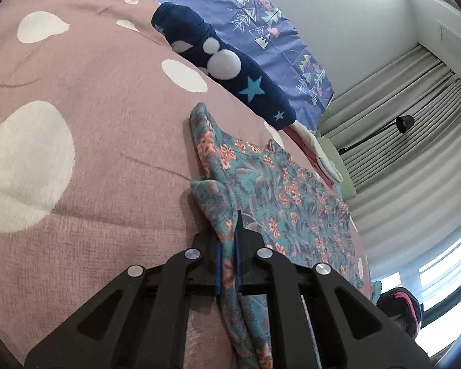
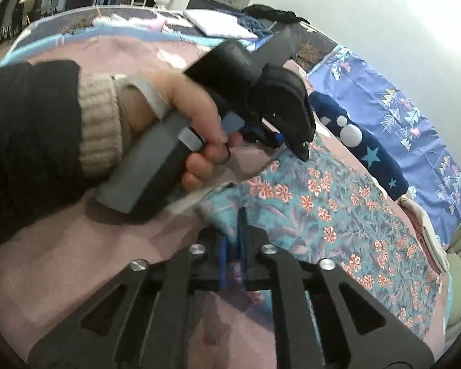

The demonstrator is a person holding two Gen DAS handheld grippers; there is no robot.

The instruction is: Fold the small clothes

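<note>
left gripper (image 1: 229,240) pinches floral garment (image 1: 279,190) | hem hidden | right view blurred

bedspread (image 1: 92,153) open left — navy roll (image 1: 230,70) beyond

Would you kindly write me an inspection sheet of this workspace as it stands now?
Surface: pink bedspread with white spots, creased.
Job's things: floral garment spread flat, one edge lifted.
Clutter: rolled navy blanket with stars; folded white and pink cloth beyond the garment; blue patterned sheet behind.
Grippers: left gripper shut on the floral garment's edge; right gripper has garment fabric between its fingers; whether it pinches cannot be told. A hand holds the left gripper.
Cables: nothing seen.
Surroundings: grey curtains, black lamp, window.
</note>
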